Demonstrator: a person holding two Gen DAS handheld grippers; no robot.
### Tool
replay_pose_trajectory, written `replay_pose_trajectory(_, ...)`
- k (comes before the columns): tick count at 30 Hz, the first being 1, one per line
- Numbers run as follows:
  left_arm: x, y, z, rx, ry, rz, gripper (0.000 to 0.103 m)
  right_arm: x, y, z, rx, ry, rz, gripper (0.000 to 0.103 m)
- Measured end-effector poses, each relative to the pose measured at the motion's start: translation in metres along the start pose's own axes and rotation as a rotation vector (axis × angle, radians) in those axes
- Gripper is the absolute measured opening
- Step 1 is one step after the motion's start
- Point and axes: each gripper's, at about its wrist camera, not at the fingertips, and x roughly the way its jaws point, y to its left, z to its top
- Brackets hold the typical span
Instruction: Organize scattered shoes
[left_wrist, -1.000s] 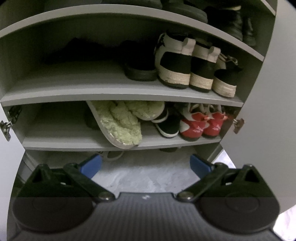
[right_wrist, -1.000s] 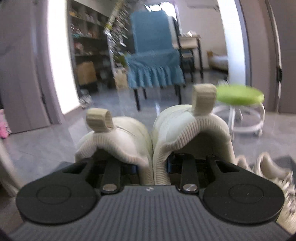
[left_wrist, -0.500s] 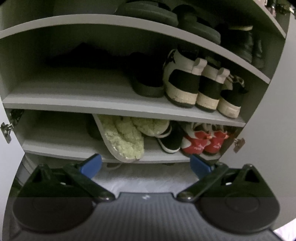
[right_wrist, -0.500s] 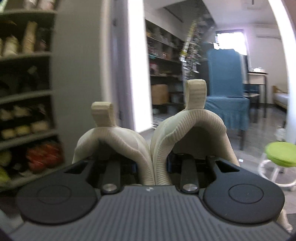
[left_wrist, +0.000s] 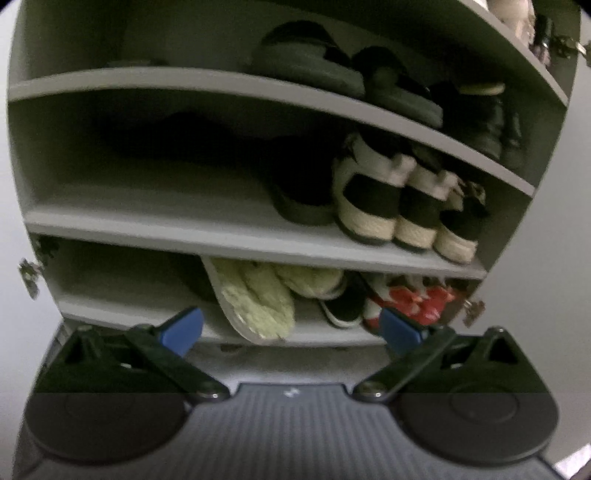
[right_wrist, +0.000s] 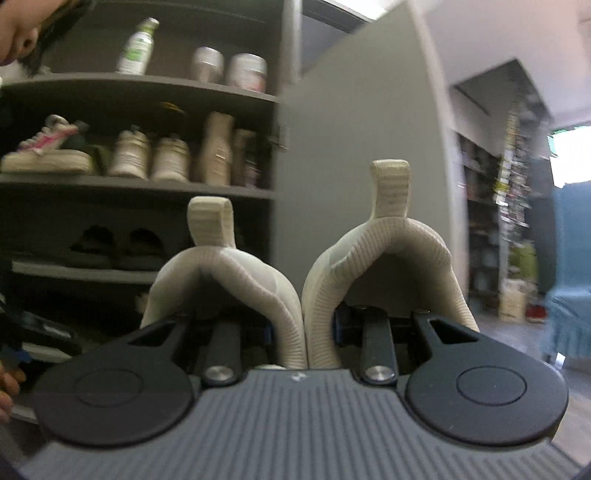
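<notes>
My right gripper (right_wrist: 303, 328) is shut on a pair of cream knit shoes (right_wrist: 384, 258), pinching their two inner collars together; the heel tabs stand up and the fingers are hidden inside the shoes. It holds them level in front of the grey shoe cabinet (right_wrist: 140, 184). My left gripper (left_wrist: 291, 328) is open with nothing between its blue fingertips (left_wrist: 183, 328). It faces the cabinet's lower shelves (left_wrist: 184, 225), just in front of a green fluffy slipper (left_wrist: 258, 299) that leans over the bottom shelf's edge.
Black-and-white wedge shoes (left_wrist: 373, 199), dark slippers (left_wrist: 310, 62) and red shoes (left_wrist: 417, 299) fill the shelves' right side. Upper shelves hold cream sneakers (right_wrist: 147, 155) and bottles (right_wrist: 136, 44). The cabinet door (right_wrist: 362, 147) stands open. A hand (right_wrist: 7, 387) and a blue chair (right_wrist: 569, 314) are at the edges.
My right gripper swung left and up with the cream shoes, from facing the room to facing the cabinet. My left gripper rose a little, bringing higher shelves into view.
</notes>
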Motion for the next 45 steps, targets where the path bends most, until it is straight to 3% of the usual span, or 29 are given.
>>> replay_pose_trajectory(5,-0.013,0.021,0.012,-0.018,-0.073,0.044,0.103,0.052,0.037,0.022,0.024,-0.019,0.181,0.032)
replay_pose_trajectory(9,-0.03,0.046,0.026,-0.095,-0.123,0.094,0.103,0.083,0.075,0.029,0.037,-0.025,0.309,0.032)
replay_pose_trajectory(13,-0.056,0.071,0.033,-0.13,-0.205,0.187,0.103,0.114,0.123,0.04,0.06,-0.029,0.454,0.032)
replay_pose_trajectory(18,-0.078,0.093,0.036,-0.103,-0.194,0.276,0.103,0.145,0.187,0.06,0.091,-0.009,0.617,0.032)
replay_pose_trajectory(20,-0.082,0.099,0.038,-0.075,-0.169,0.228,0.101,0.154,0.21,0.068,0.106,0.002,0.67,0.032)
replay_pose_trajectory(26,-0.112,0.12,0.044,-0.064,-0.205,0.289,0.102,0.178,0.278,0.083,0.096,0.059,0.795,0.032)
replay_pose_trajectory(29,-0.13,0.125,0.043,-0.054,-0.275,0.346,0.103,0.187,0.3,0.08,0.12,0.106,0.84,0.032)
replay_pose_trajectory(31,-0.133,0.126,0.042,-0.042,-0.274,0.349,0.103,0.192,0.317,0.077,0.135,0.14,0.861,0.032)
replay_pose_trajectory(34,-0.128,0.124,0.04,-0.015,-0.238,0.324,0.103,0.204,0.344,0.073,0.157,0.207,0.88,0.032)
replay_pose_trajectory(39,-0.105,0.112,0.034,0.119,-0.153,0.257,0.103,0.215,0.383,0.079,0.123,0.248,0.846,0.034)
replay_pose_trajectory(41,-0.091,0.106,0.032,0.162,-0.116,0.272,0.103,0.22,0.394,0.078,0.113,0.266,0.825,0.035)
replay_pose_trajectory(45,-0.07,0.099,0.04,0.119,-0.084,0.27,0.103,0.228,0.419,0.077,0.054,0.277,0.778,0.038)
